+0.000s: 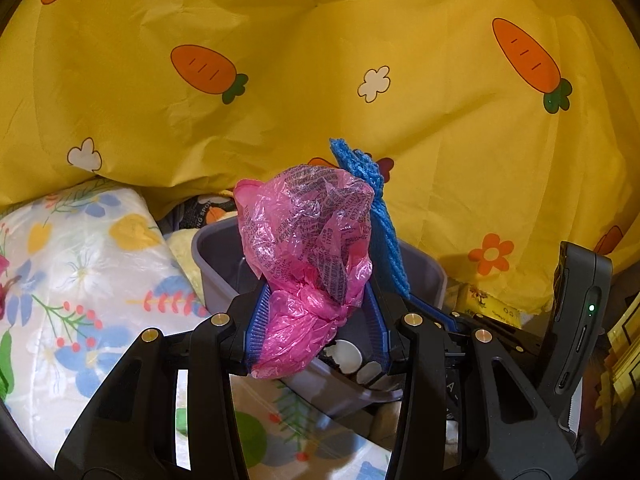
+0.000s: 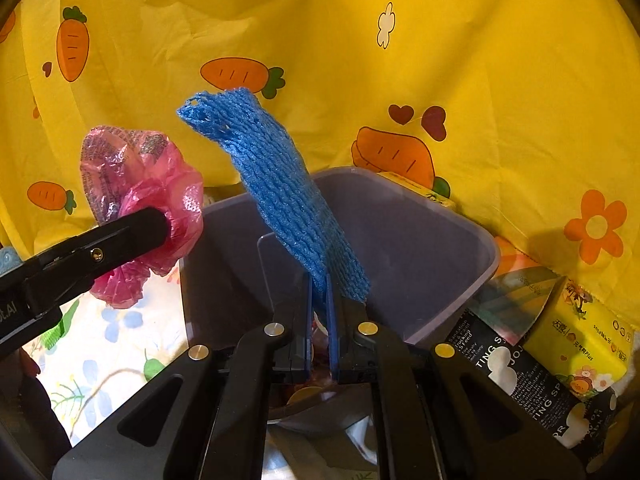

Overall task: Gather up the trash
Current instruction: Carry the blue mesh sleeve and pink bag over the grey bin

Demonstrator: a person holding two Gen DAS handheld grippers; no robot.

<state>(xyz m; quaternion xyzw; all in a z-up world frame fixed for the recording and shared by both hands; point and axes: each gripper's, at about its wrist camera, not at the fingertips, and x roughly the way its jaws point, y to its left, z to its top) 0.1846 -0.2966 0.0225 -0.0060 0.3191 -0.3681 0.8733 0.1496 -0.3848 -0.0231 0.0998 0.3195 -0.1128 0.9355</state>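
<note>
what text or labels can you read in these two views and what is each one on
"TING S" and "TING SP", partly cut off, on the black pack right of the grey bin.
"Plus", after characters I cannot read, on the yellow tissue pack.
"NG SPO", partial, on a dark pack behind the bin.
Dense print on the pink plastic bag: too crumpled to read.
White letters on the left gripper's body: cut off, unreadable.

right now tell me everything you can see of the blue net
The blue net is a foam mesh sleeve, soft-looking and flattened, with one open frayed end at the top. It stands nearly upright, leaning left in the right wrist view, its lower end pinched in the right tongs. It hangs over the open grey bin, beside the pink bag held by the left tongs.
</note>
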